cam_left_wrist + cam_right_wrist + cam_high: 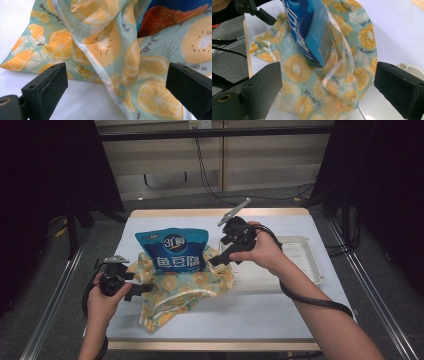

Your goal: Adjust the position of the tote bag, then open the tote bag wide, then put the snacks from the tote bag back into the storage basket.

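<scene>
snack pouch (173, 251) upright in fruit-print bag (182, 287) (on tabletop (300, 315)) | left tongs (144, 289) agape at bag's edge, empty | right tongs (214, 262) agape beside pouch, empty

on the blue pouch (173, 251) i read large white characters "鱼豆腐" across the front, with a round emblem above them that looks like "3" plus a character i cannot make out. on the fruit-print bag (140, 62) i see small dark cursive lettering beside the orange slices, too blurred to read. i read no other text.
</scene>
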`<state>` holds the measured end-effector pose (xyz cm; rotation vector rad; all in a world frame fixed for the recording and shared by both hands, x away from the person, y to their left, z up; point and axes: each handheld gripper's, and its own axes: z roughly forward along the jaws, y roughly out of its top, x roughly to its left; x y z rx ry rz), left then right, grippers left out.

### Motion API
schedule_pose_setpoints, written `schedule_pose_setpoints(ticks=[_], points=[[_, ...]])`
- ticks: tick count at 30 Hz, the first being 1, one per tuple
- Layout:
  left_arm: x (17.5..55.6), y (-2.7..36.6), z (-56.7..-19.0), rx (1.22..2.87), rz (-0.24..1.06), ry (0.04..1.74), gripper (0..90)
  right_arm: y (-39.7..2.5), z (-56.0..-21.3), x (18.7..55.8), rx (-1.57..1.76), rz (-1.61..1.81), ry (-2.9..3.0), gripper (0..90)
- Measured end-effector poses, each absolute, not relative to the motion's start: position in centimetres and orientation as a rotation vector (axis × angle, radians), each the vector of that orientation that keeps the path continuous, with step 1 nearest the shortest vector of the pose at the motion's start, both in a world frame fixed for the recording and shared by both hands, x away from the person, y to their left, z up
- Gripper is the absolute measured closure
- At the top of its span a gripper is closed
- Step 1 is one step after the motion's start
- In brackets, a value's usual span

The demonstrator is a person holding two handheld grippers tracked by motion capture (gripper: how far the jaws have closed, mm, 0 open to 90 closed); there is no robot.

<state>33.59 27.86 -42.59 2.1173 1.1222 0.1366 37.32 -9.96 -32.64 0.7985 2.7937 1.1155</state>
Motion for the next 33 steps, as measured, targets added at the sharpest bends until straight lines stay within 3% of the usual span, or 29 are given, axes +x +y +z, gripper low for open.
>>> schedule_pose_setpoints(ticks=[33], points=[[33.4,28.0,-42.6,2.134,0.141,1.126,3.8,-8.4,-29.4,38.3,0.778,1.091,2.820,9.7]])
